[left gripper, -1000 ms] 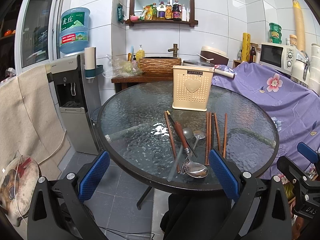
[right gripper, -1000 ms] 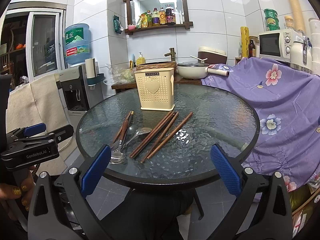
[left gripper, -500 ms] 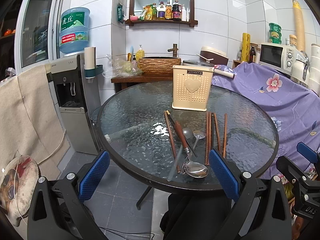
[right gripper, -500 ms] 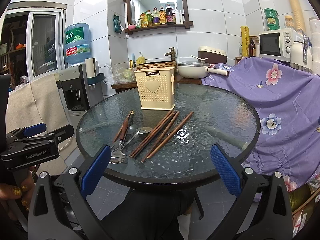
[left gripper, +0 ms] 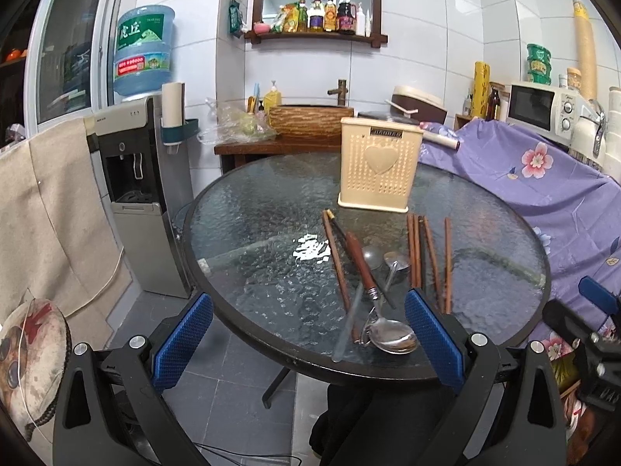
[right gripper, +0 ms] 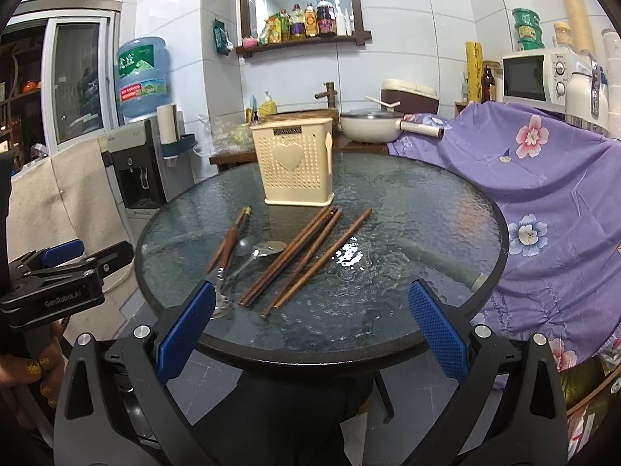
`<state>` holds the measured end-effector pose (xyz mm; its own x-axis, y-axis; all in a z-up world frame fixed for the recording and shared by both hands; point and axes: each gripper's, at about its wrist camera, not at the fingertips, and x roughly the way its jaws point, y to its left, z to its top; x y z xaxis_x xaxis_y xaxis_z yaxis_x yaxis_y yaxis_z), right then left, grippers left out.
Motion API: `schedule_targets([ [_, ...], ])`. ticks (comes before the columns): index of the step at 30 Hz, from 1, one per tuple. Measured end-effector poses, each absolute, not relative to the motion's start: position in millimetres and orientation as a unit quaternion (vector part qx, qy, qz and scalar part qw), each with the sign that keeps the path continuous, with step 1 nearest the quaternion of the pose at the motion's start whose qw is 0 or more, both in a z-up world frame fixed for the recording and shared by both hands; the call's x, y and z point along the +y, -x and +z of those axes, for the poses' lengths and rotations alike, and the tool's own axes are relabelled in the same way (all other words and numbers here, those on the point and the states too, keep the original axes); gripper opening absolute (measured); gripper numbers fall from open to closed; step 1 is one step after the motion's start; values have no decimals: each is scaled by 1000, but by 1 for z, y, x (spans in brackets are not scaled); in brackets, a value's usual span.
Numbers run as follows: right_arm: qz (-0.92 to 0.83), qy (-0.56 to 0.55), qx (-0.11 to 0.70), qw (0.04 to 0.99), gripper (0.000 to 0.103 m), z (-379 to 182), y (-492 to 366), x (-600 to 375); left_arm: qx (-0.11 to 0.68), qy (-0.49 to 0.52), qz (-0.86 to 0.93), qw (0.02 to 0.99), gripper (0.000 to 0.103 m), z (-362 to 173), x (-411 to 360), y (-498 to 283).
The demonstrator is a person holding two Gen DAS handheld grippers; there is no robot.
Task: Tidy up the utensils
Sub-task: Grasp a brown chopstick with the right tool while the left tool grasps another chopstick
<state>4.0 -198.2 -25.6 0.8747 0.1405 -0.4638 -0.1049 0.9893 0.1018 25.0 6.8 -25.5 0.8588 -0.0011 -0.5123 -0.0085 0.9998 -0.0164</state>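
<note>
Lying on a round glass table point(left gripper: 252, 272): brown chopsticks point(left gripper: 429, 256), spoons point(left gripper: 392, 339), beside a cream heart-embossed holder point(left gripper: 378, 169). Both grippers point(left gripper: 308, 336) point(right gripper: 310, 322) gape wide, empty. "GenRobot.AI" marks one.

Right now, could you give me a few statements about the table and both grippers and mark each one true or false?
1. The cream utensil holder stands upright on the glass table. True.
2. The chopsticks are already inside the holder. False: they lie flat on the glass in front of it.
3. The left gripper is open and empty. True.
4. The right gripper is clamped on a spoon. False: it is open, holding nothing.
5. A metal spoon lies near the table's front edge. True.
</note>
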Motion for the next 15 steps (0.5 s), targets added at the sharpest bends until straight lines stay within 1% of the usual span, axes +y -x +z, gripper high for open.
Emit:
schedule_targets([
  [3, 58, -39, 255, 964, 98, -31, -19, -203, 281, 12, 3, 960, 97, -34, 13, -38],
  [8, 58, -44, 301, 951, 98, -46, -55, -210, 303, 7, 7, 953, 97, -45, 19, -60],
  [10, 58, -39, 316, 946, 96, -50, -69, -212, 309, 7, 3, 951, 93, -49, 23, -69],
  [11, 59, -37, 321, 944, 92, -51, -75, -213, 317, 7, -3, 949, 92, -51, 25, -76],
  [13, 68, -38, 335, 939, 85, -53, -89, -214, 326, 7, -9, 945, 85, -54, 27, -86],
  [15, 73, -37, 343, 936, 78, -52, -101, -213, 337, 8, -13, 941, 80, -56, 30, -100],
])
